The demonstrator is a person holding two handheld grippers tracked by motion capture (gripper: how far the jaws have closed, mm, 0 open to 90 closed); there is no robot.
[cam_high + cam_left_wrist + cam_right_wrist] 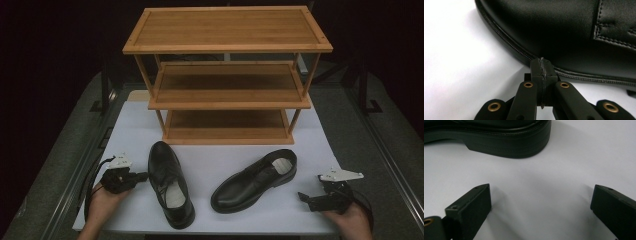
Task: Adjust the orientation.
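Two black leather dress shoes lie on the white table sheet point(220, 165). The left shoe point(170, 182) points its toe away from me; the right shoe point(255, 180) lies at a slant, heel to the far right. My left gripper point(142, 176) is shut with nothing between its pads, and its tips point(542, 68) sit right at the welt of the left shoe point(554, 32). My right gripper point(304, 198) stands open near the front right of the sheet. In the right gripper view its jaws point(540, 200) gape over bare sheet, a short way from the right shoe's heel point(506, 142).
A three-tier bamboo shoe rack point(227, 75) stands at the back of the sheet, all its shelves bare. Dark grey floor surrounds the white sheet, and metal rails run along both sides.
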